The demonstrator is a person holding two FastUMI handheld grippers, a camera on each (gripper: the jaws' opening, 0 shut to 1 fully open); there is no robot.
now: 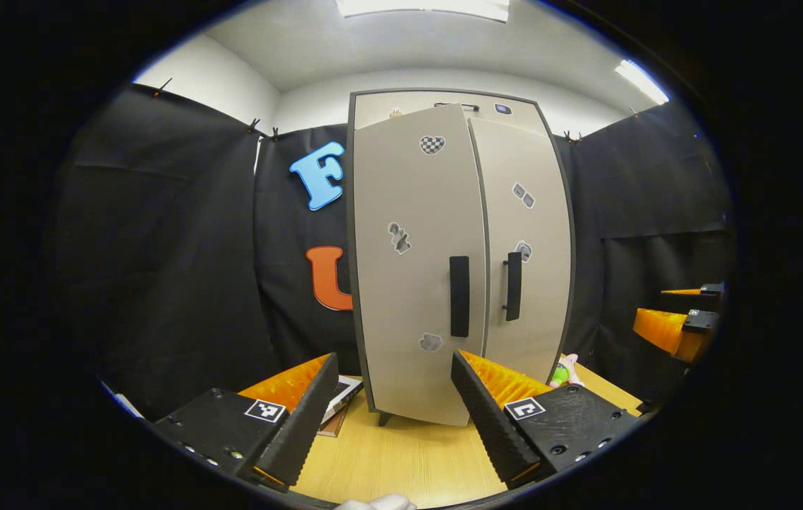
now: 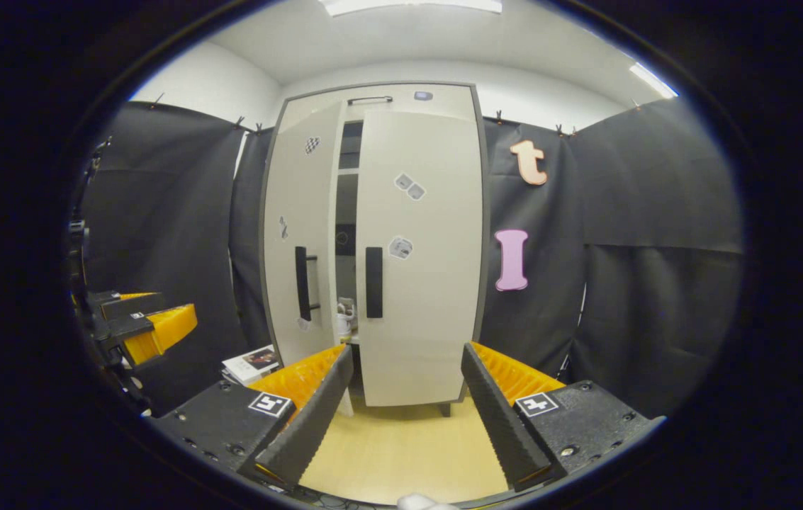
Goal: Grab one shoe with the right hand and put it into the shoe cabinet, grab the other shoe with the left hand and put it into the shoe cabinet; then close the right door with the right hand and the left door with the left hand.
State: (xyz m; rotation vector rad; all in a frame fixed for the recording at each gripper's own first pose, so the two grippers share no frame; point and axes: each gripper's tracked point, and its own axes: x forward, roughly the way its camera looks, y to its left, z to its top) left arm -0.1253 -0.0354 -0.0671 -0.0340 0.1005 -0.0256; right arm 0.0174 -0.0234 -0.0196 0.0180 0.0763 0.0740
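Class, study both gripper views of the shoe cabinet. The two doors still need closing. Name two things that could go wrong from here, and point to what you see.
1. The left door stands ajar, and the right door looks not quite shut; pushing beside the handle may leave a gap.
2. A shoe sits near the opening's front edge; a closing door might catch it.
3. Both the left tool and right tool are open and apart from the cabinet; a hard shove could shift it on the table.
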